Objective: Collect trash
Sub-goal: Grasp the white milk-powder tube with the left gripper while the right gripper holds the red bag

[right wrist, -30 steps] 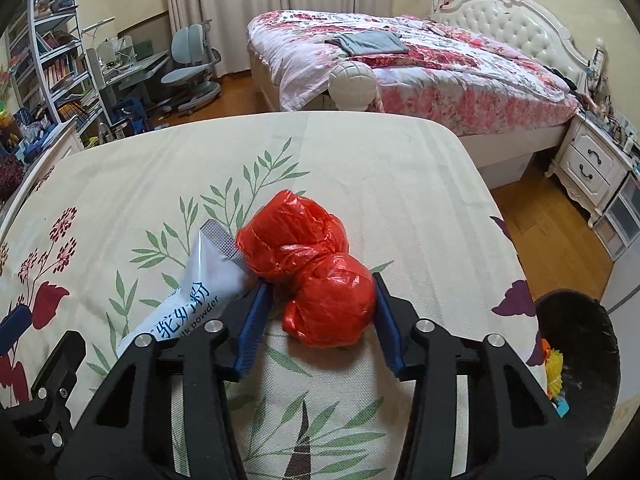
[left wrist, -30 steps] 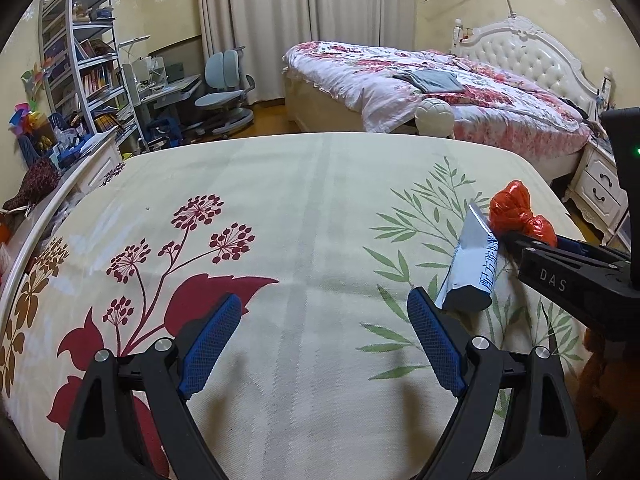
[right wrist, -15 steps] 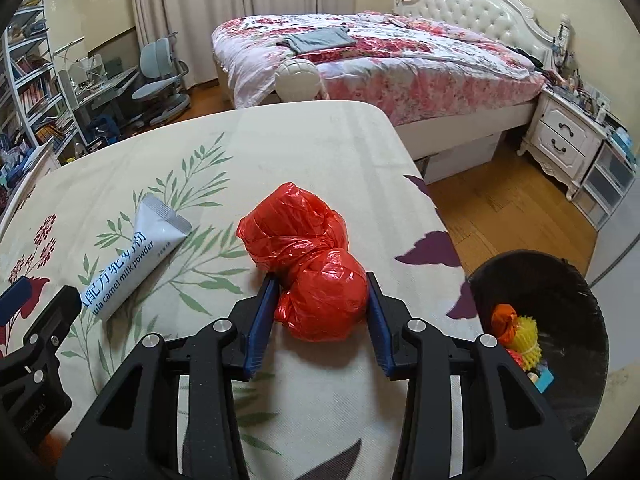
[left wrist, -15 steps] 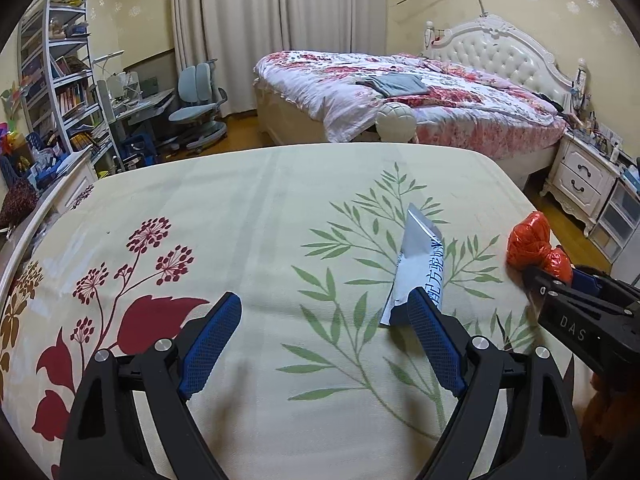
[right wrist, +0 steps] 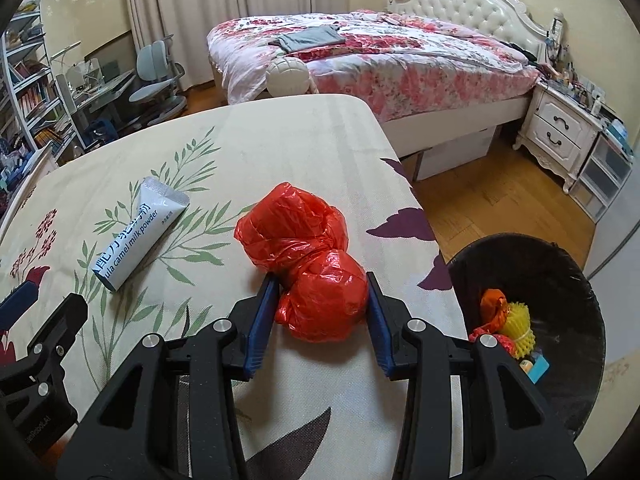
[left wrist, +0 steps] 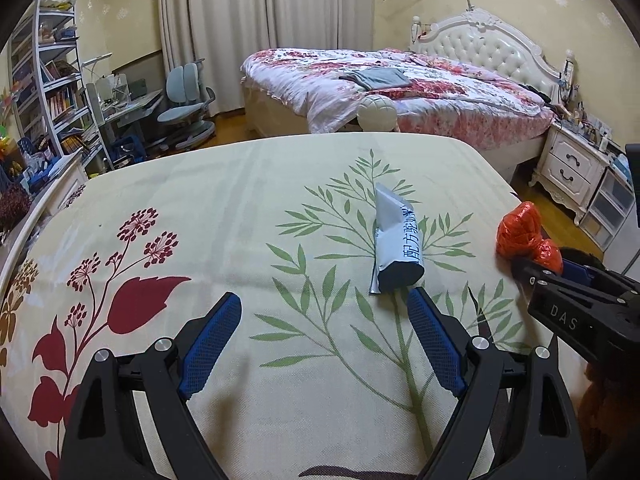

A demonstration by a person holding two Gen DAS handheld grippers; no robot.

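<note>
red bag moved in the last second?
Yes. The red bag, clamped by the right gripper, went right, away from the milk powder sachet, toward the bin.

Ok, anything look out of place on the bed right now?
Only the trash itself: a milk powder sachet lies loose on the sheet, untouched, ahead of the open left gripper. The right gripper is shut on the red bag. Nothing spilled or torn.
</note>
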